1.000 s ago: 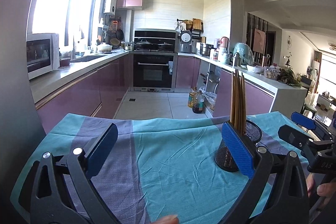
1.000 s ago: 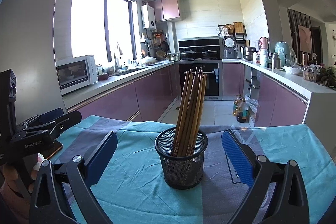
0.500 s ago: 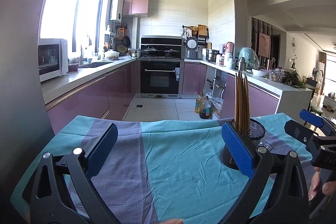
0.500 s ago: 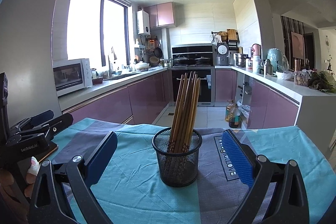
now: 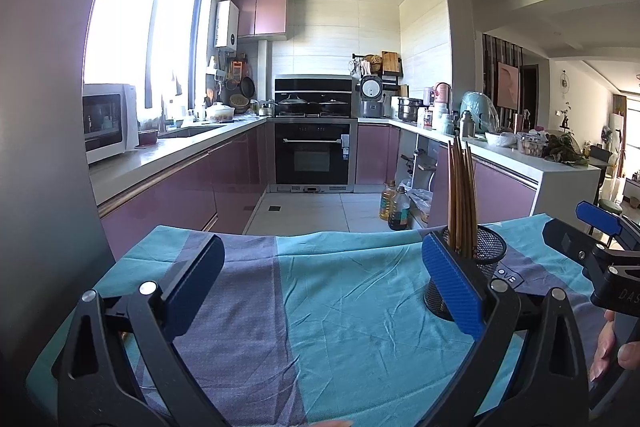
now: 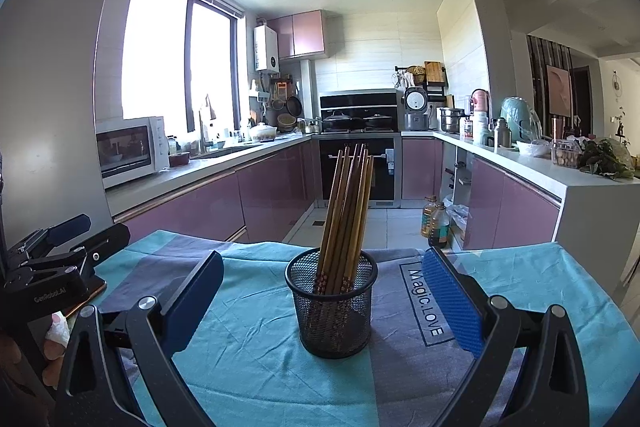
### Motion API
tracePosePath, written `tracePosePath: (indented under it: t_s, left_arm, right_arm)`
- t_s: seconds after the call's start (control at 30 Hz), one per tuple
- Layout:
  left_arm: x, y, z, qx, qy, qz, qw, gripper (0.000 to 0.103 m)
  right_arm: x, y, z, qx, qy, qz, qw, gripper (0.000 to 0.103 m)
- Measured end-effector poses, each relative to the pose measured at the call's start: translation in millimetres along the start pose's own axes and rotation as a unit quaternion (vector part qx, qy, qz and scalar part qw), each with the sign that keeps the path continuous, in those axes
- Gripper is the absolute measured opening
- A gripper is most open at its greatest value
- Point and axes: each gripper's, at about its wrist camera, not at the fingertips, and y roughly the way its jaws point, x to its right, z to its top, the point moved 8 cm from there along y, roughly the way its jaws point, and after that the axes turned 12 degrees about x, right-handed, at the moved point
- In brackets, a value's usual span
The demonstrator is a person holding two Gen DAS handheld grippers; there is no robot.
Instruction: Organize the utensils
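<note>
A black mesh holder (image 6: pixel 333 301) stands upright on the blue and purple cloth (image 6: pixel 248 359). Several brown chopsticks (image 6: pixel 347 211) stand in it, leaning slightly right. My right gripper (image 6: pixel 324 299) is open and empty, its jaws wide on either side of the holder and short of it. My left gripper (image 5: pixel 324 283) is open and empty over the cloth (image 5: pixel 344 307). In the left wrist view the holder (image 5: pixel 484 259) sits behind the left gripper's right finger, with the chopsticks (image 5: pixel 462 199) above it. Each gripper shows in the other's view: the right one (image 5: pixel 600 243), the left one (image 6: pixel 60 247).
The table's far edge (image 6: pixel 360 249) drops to a tiled kitchen floor. Purple cabinets, an oven (image 5: pixel 313 157) and a microwave (image 6: pixel 128 149) stand beyond. Oil bottles (image 6: pixel 434 223) stand on the floor. The cloth bears the words "Magic.LOVE" (image 6: pixel 426 301).
Both grippers have risen and drawn back a little, so the holder looks slightly farther off. Both stay open; the holder and chopsticks have not moved.
</note>
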Motion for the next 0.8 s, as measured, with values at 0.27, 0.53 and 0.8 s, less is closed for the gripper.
tracePosePath:
  t_s: [0.27,0.53,0.8]
  left_arm:
    - [-0.8,1.9,0.1,-0.003,0.0,0.005,1.0,0.097]
    - [-1.3,1.6,-2.8,-0.007,-0.003,0.005,1.0,0.097]
    - [-0.5,1.1,-3.3,-0.009,-0.005,0.003,0.9999,0.097]
  right_arm:
    - [1.1,-2.1,1.9,0.0,-0.005,-0.011,1.0,0.096]
    - [1.1,-2.0,2.6,-0.001,-0.009,-0.017,1.0,0.096]
    - [0.1,-2.9,2.8,0.001,-0.011,-0.02,1.0,0.096]
